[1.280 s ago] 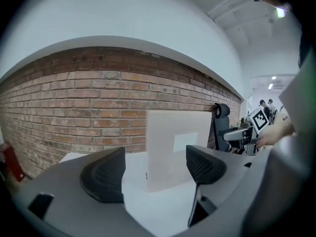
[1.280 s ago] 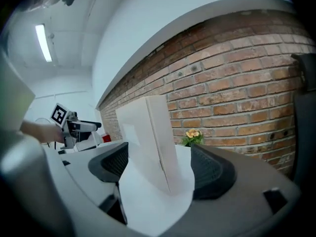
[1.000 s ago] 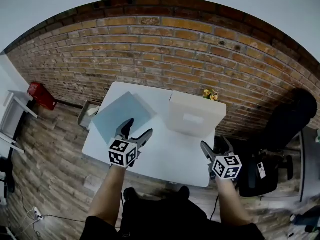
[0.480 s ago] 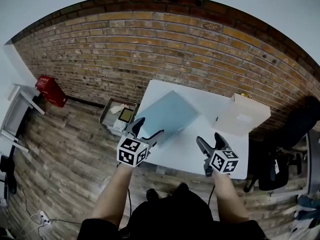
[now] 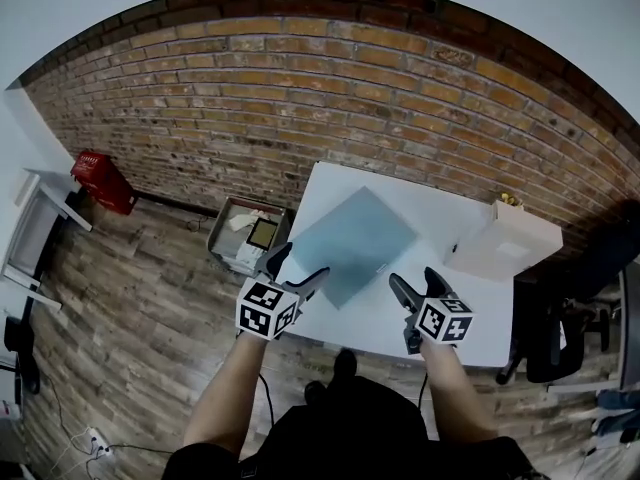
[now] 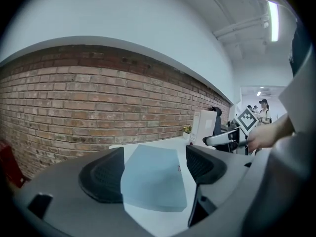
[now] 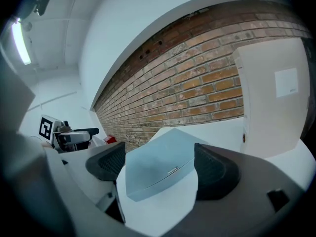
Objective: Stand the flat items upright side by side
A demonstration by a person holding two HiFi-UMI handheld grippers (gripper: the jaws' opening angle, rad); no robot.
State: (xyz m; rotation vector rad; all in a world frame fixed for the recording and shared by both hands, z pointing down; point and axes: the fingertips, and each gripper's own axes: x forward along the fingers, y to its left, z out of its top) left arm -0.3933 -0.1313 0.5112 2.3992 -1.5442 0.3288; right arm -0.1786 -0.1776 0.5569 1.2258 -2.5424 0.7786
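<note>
A pale blue stack of flat items [image 5: 352, 243] lies flat on the white table [image 5: 470, 313]. It also shows beyond the jaws in both gripper views as the blue stack [image 6: 153, 177] [image 7: 155, 169]. My left gripper [image 5: 295, 270] hovers open at the table's near left corner, just short of the stack. My right gripper [image 5: 414, 284] stands open over the table's front part, to the right of the stack. Nothing is between either pair of jaws. A tall white box [image 5: 512, 243] [image 7: 269, 102] stands upright at the table's right end.
A brick wall [image 5: 300, 98] runs behind the table. On the wooden floor left of the table sits an open box with items [image 5: 250, 236]; a red object [image 5: 100, 180] lies farther left. A black office chair [image 5: 575, 313] stands at the right. Small yellow flowers [image 5: 510, 200] peek out behind the white box.
The view has swung, so the table now sits further right and turned. Both grippers stay open; the left one has gone from over the blue stack to the table's near left corner.
</note>
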